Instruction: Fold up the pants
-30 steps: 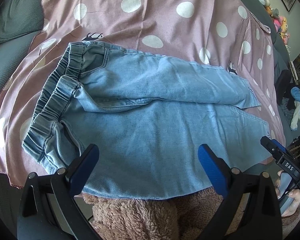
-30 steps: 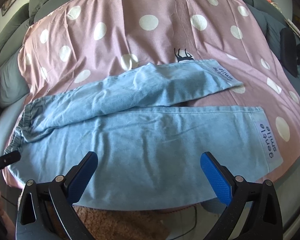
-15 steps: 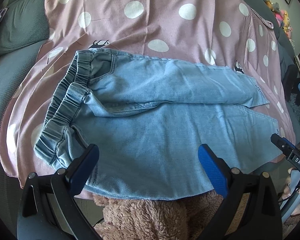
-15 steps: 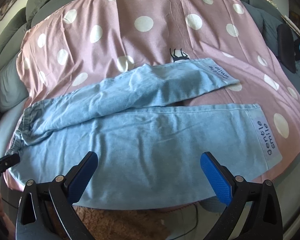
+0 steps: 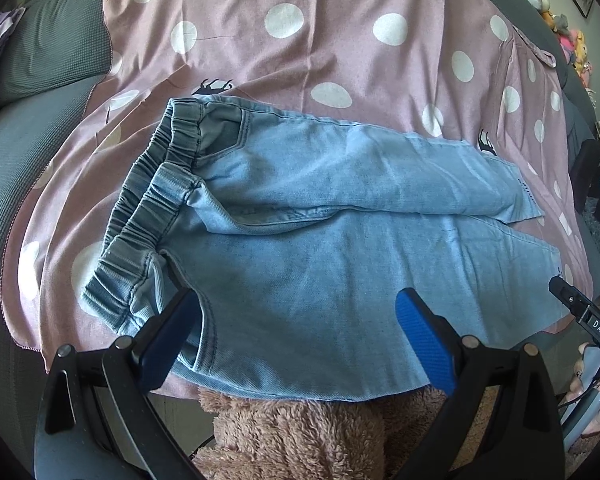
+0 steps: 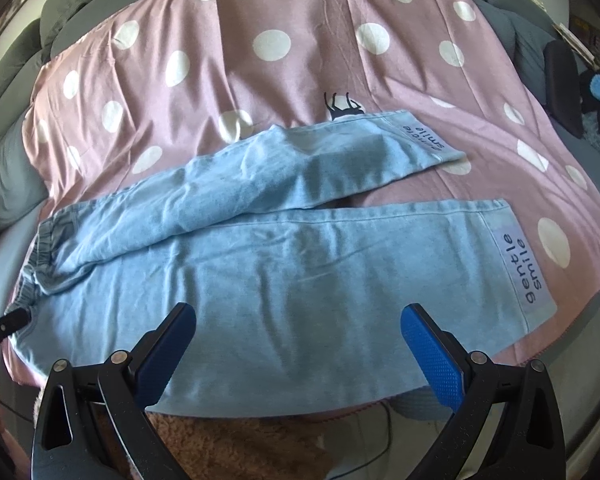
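Both grippers, left (image 5: 296, 336) and right (image 6: 298, 344), hover spread wide and empty above the pants (image 6: 284, 280), waistband (image 5: 148, 216) at nine o'clock.

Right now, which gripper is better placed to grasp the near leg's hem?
Right. The right gripper, open, hovers near the hem with the printed label; the left gripper is at the waistband end.

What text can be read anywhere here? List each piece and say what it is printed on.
"gentle smile": on the pale patch at the cuff of the near leg of the pants.
"gentle smile": on the cuff of the far leg, seen upside down.
"DAS": on the black body of the right gripper, seen from the left wrist camera.
The cuff lettering in the left wrist view is too small to read.
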{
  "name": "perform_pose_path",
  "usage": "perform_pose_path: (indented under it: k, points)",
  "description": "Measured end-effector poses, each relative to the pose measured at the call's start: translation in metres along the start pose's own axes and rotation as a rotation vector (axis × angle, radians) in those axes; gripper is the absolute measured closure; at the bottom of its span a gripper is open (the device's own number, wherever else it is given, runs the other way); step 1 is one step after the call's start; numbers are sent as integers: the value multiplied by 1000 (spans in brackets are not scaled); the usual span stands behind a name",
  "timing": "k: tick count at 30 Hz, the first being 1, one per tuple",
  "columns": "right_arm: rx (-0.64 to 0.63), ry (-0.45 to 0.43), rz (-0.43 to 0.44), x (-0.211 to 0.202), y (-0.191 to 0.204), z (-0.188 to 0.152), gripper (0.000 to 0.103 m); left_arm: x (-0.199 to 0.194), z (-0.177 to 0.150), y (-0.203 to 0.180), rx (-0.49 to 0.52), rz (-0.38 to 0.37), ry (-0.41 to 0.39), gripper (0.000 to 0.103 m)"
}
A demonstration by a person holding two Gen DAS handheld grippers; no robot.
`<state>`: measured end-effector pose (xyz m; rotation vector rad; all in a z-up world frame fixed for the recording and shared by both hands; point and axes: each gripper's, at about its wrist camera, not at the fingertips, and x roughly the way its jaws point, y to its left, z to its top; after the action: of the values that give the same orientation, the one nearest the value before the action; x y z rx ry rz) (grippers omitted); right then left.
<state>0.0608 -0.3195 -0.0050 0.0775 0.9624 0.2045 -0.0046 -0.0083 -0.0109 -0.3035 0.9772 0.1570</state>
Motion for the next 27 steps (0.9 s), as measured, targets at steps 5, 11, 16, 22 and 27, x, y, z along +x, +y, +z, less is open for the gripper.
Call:
perform_pose_path:
  k: [5, 11, 16, 22, 27]
  points:
    - [5, 3, -7, 0, -2, -1, 1, 0, 0, 0, -4, -4, 3, 7]
    - [13, 8, -15, 1, -5, -1, 1, 1, 0, 1, -11, -5, 5, 7]
    - [25, 8, -26, 2, -11, -2, 1, 2, 1, 4, -20, -1, 8, 7]
    - [76, 4, -65, 3, -35, 0, 1, 1, 6, 22, -69, 24, -5, 7]
    - [159, 13, -134, 6, -73, 1, 1, 4, 10, 47, -129, 109, -6, 7]
